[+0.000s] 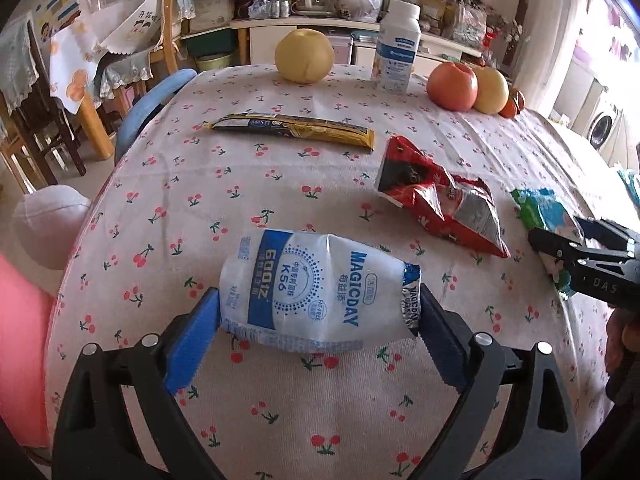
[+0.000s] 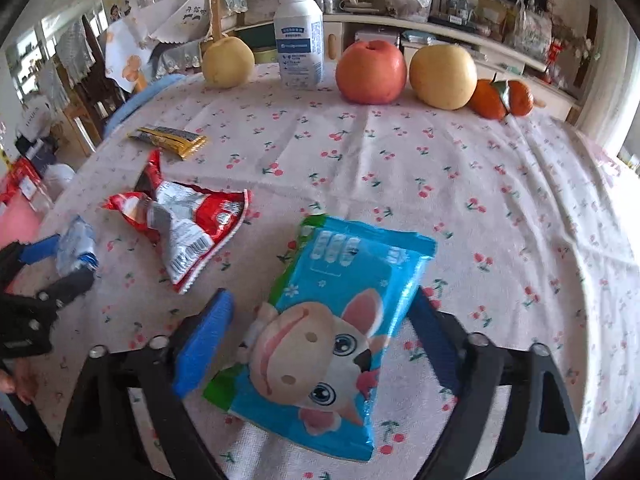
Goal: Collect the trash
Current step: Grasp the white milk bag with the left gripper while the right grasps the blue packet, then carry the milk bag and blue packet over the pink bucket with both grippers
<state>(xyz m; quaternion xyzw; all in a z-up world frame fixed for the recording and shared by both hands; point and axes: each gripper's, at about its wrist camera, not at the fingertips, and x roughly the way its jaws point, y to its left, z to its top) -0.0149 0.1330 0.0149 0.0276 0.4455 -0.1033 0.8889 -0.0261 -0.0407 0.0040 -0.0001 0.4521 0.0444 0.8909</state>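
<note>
Two pieces are straddled: the left gripper (image 1: 318, 320) is clamped on the pouch (image 1: 316, 292); the right gripper (image 2: 320, 344), jaws apart, should be closed squarely on the wrapper (image 2: 332, 332).

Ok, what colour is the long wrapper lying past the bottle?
Yellow and black wrapper, clearest in the left wrist view.

At the far edge of my cherry-print tablecloth (image 2: 400, 160) stands a white plastic bottle with a blue label (image 2: 299, 38). Left of the bottle I see a yellow pear (image 2: 227, 65); right of it a red apple (image 2: 371, 72), a yellow apple (image 2: 443, 76) and two orange tangerines (image 2: 505, 98).
</note>
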